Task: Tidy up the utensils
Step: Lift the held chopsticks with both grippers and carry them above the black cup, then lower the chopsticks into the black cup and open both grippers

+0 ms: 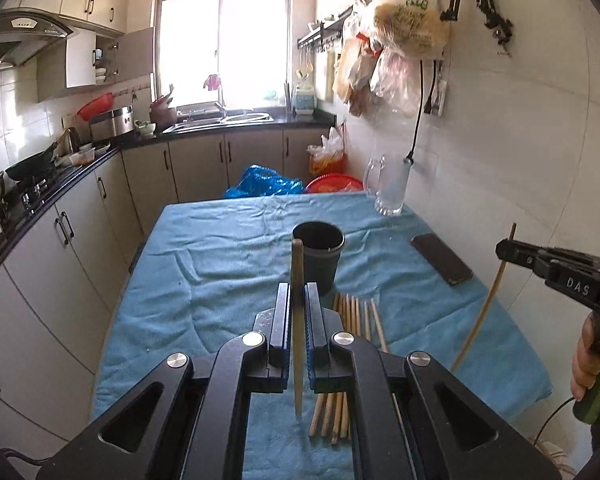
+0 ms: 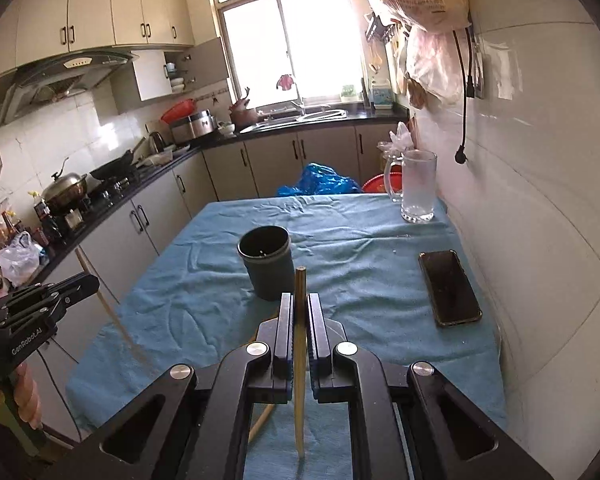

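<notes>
**Both grippers loaded, cup is next**

So each claw is pinching one chopstick right now. The left gripper (image 1: 298, 292) has its jaws pressed onto a stick (image 1: 297, 320) held upright, tip pointing down over the cloth (image 1: 204, 264). The right gripper (image 2: 299, 304) has the same deal going, jaws squeezed on its own chopstick (image 2: 300, 360), also vertical.

The cup (image 1: 318, 256) is standing just ahead of both, looks empty from the right view. The rest of the pile (image 1: 352, 320) is lying flat on the cloth near the left claw, close to the cup.

My read: pickup's done, the drop-off isn't. Next up is getting each stick over the rim, bottom end clearing it, then letting go. One at a time I'd say, that opening's narrow. Phone (image 2: 449, 288) and mug (image 2: 418, 184) are off to the side, not in the way.
</notes>
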A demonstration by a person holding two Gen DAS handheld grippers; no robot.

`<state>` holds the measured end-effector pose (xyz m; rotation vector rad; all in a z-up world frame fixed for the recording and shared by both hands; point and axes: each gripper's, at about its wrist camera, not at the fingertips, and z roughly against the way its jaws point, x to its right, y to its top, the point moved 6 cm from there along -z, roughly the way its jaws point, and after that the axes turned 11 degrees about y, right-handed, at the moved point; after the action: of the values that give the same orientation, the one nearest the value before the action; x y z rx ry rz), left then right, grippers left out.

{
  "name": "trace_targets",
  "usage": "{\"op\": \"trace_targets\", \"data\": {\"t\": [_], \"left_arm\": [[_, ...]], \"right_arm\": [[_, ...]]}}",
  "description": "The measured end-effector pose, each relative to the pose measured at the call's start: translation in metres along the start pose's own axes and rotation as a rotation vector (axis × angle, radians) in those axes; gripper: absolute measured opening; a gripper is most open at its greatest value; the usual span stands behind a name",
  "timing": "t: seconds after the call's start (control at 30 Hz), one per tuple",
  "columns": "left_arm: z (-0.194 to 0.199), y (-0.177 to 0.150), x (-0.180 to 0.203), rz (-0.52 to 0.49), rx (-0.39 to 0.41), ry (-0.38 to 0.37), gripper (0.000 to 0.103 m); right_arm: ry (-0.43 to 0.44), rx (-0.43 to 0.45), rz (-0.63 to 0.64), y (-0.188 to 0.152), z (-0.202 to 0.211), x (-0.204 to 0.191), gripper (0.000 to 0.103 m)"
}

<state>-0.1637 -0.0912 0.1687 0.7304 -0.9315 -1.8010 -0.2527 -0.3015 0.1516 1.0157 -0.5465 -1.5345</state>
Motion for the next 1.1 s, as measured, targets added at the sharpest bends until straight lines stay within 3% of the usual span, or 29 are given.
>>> {"op": "trace_targets", "data": {"t": [0.27,0.53,0.83,1.1], "left_arm": [[-0.003,0.039,-0.005,0.06,0.021,-0.063,0.006],[-0.022,0.1,-0.003,0.079,0.066,-0.093,0.006],[-0.076,0.163,0.009,0.124,0.08,-0.103,0.006],[-0.134,0.182,0.023,0.098,0.067,-0.063,0.006]], "right_arm": [[0.031,0.043,-0.004,0.028,0.007,0.0,0.006],[0.063,0.141,-0.026,0.087,-0.001,0.001,0.007],[0.107,0.237,-0.102,0.152,-0.051,0.007,0.007],[0.102,0.25,-0.138,0.171,-0.1,0.023,0.007]]}}
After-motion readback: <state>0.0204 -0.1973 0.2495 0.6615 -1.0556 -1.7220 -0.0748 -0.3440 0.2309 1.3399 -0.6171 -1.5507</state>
